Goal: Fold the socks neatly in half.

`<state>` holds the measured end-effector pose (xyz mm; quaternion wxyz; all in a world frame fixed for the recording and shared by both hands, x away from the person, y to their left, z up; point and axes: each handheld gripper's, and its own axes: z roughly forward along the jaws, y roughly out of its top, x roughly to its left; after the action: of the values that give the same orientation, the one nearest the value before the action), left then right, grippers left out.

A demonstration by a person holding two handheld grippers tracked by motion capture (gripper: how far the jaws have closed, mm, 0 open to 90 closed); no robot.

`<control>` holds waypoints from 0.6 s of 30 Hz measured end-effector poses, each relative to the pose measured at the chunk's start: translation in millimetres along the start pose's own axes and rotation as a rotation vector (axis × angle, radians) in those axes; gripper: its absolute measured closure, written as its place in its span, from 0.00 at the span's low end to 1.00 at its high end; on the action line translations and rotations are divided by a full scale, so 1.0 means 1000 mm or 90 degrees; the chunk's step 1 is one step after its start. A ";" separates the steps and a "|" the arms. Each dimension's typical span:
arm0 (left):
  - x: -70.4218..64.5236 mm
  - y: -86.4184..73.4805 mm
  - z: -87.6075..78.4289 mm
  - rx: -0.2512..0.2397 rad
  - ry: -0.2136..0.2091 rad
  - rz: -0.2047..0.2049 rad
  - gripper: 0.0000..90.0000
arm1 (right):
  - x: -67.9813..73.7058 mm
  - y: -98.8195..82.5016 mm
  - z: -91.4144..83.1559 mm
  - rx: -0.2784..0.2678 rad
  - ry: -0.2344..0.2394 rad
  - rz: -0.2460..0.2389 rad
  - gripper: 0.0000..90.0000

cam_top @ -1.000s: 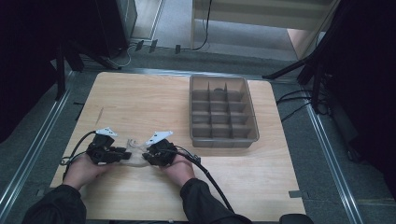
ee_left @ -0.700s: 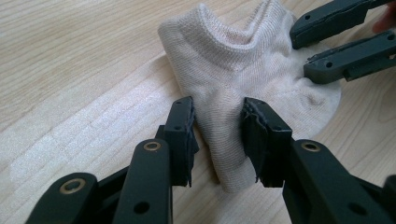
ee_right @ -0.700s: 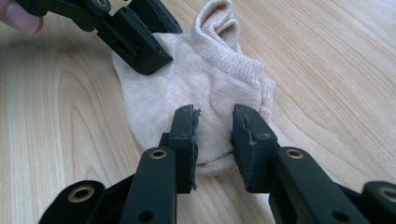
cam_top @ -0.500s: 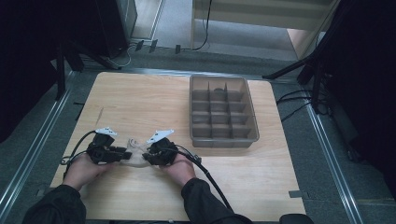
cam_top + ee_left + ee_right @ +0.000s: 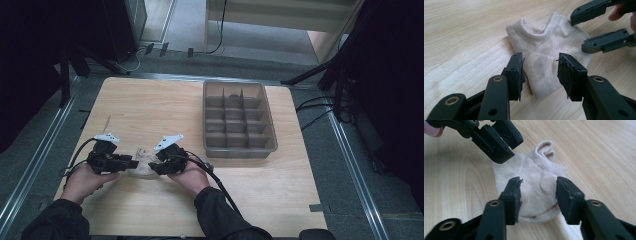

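Table (image 5: 150, 110) bare across far-left corner, left edge and most of near edge. Divider tray (image 5: 239, 120) blocks right half toward far edge; bare strip between it and right edge. Near left part: sock (image 5: 142, 162) flat, left gripper (image 5: 131, 164) and right gripper (image 5: 154, 167) crowd it from 2 sides, narrow gap between.

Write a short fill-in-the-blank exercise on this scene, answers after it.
1. The sock lies on the ____ table.
2. The left gripper and right gripper both have their jaws ____.
3. The grey tray is divided into ____.

Answers: wooden; open; compartments
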<state>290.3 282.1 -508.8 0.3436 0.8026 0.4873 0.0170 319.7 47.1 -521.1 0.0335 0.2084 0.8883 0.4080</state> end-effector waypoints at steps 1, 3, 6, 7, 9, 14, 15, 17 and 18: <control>0.000 0.000 -0.002 -0.002 -0.001 0.000 0.61 | 0.000 0.001 0.000 -0.001 0.002 -0.003 0.58; 0.001 0.000 -0.005 -0.007 0.002 -0.001 0.61 | 0.000 0.003 0.000 -0.003 0.007 -0.011 0.54; 0.003 -0.001 -0.011 -0.019 0.006 -0.010 0.60 | -0.001 0.006 0.000 0.002 0.015 -0.014 0.49; 0.004 -0.001 -0.013 -0.021 0.008 -0.013 0.60 | -0.002 0.007 -0.001 0.006 0.019 -0.010 0.47; 0.005 -0.002 -0.016 -0.025 0.010 -0.016 0.60 | -0.003 0.009 -0.001 0.003 0.025 -0.008 0.43; 0.009 -0.005 -0.022 -0.030 0.019 -0.020 0.59 | -0.008 0.013 -0.003 -0.009 0.033 -0.001 0.37; 0.011 -0.005 -0.023 -0.030 0.020 -0.020 0.59 | -0.009 0.014 -0.003 -0.009 0.035 -0.003 0.36; 0.012 -0.006 -0.025 -0.034 0.020 -0.024 0.59 | -0.010 0.015 -0.002 -0.013 0.036 -0.012 0.34; 0.013 -0.006 -0.026 -0.035 0.018 -0.026 0.59 | -0.011 0.015 -0.002 -0.012 0.036 -0.014 0.33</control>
<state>283.0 308.3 -496.4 0.3586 0.7826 0.5077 0.0349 334.5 50.5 -509.9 0.0147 0.1867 0.8873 0.4215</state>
